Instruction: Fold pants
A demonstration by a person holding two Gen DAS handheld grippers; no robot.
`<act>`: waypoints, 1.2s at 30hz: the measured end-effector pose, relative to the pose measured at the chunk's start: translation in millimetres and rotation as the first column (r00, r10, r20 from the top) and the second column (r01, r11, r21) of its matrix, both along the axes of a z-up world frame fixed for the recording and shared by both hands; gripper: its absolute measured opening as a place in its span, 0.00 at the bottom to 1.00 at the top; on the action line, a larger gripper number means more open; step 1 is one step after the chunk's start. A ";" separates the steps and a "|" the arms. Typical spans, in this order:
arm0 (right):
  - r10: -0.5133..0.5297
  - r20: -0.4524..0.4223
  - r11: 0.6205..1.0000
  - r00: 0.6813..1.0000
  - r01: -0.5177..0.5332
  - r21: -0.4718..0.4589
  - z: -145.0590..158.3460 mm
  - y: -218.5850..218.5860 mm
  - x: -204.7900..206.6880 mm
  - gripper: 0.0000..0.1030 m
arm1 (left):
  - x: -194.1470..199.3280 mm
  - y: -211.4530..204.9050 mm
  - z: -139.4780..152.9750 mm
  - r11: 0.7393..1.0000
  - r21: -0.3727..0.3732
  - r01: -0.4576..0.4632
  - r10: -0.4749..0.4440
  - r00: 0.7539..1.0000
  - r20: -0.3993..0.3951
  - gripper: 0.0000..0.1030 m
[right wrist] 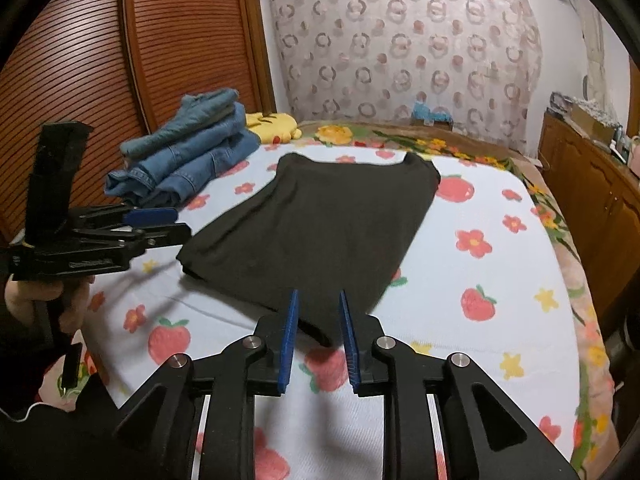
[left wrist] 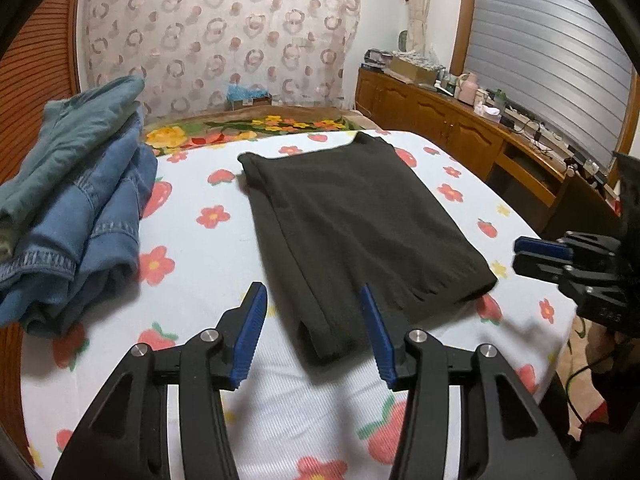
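Nearest the lenses, 2 hand-held grippers hover over a bed with nothing between their blue pads: the left gripper (left wrist: 314, 304) has its jaws spread wide above the near edge of the dark pants (left wrist: 352, 216), while the right gripper (right wrist: 319, 308) holds its jaws only slightly parted just short of the garment's near corner. Neither pad touches cloth. The pants lie folded into a compact, flat rectangle in the middle of the strawberry-and-flower bedspread (left wrist: 192, 240), the fold apparently complete or nearly so. The fabric looks soft, light and limp, likely to sag and slide open if lifted by 1 layer; the safest hold would seem to be a pinch through all layers at the 2 near corners, or along the thicker folded edge. Farther back on the left sits a stack of folded denim jeans (left wrist: 76, 208), well apart from the pants. Beyond it hangs a circle-patterned curtain (left wrist: 224, 32), with a wooden sideboard (left wrist: 440, 116) along the right wall.
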State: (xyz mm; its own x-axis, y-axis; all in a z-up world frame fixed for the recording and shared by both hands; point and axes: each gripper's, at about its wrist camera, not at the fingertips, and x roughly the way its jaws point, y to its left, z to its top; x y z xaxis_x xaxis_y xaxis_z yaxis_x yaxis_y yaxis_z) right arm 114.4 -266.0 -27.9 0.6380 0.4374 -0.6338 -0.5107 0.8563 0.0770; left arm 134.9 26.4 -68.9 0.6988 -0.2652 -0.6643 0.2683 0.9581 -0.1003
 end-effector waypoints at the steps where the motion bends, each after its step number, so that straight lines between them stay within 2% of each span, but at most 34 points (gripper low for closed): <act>1: -0.005 0.004 1.000 1.000 0.005 -0.006 -0.6 0.6 2.1 0.27 | 3.4 -0.1 0.3 1.000 0.001 -0.002 0.002 1.000 0.003 0.48; 4: -0.017 0.007 1.000 1.000 0.017 -0.006 -4.3 3.0 12.7 0.32 | 15.9 -0.7 -0.7 1.000 -0.013 0.012 -0.012 1.000 -0.005 0.48; 7: -0.021 -0.008 1.000 1.000 0.021 -0.015 -12.5 8.8 28.5 0.33 | 27.8 -3.0 -2.8 0.999 -0.012 0.035 -0.035 0.999 -0.007 0.47; 11: -0.039 -0.037 0.999 0.999 0.038 -0.030 -22.9 13.1 50.0 0.33 | 49.5 -3.2 -6.9 0.999 0.000 0.040 -0.040 0.999 -0.033 0.36; 16: -0.068 -0.075 0.997 0.995 0.065 -0.037 -30.3 13.6 67.1 0.33 | 79.4 0.5 -10.6 1.000 0.010 0.027 -0.027 0.997 -0.066 0.33; 24: -0.064 -0.111 0.997 0.992 0.058 -0.049 -34.0 15.9 74.2 0.33 | 119.4 5.8 -18.1 1.000 0.015 0.018 -0.016 0.994 -0.104 0.22; 30: -0.044 -0.099 0.997 0.994 0.037 -0.067 -27.3 22.2 85.8 0.33 | 134.0 2.4 -34.5 0.999 0.045 0.015 -0.009 0.989 -0.148 0.22; 33: -0.052 -0.108 0.993 0.993 0.040 -0.108 -33.4 27.8 95.0 0.33 | 134.2 2.2 -34.8 0.999 0.046 0.020 -0.013 0.989 -0.144 0.22; 36: -0.055 -0.118 0.992 0.991 0.041 -0.123 -39.7 31.2 98.7 0.33 | 132.9 1.1 -34.1 0.999 0.034 0.038 -0.033 0.989 -0.143 0.09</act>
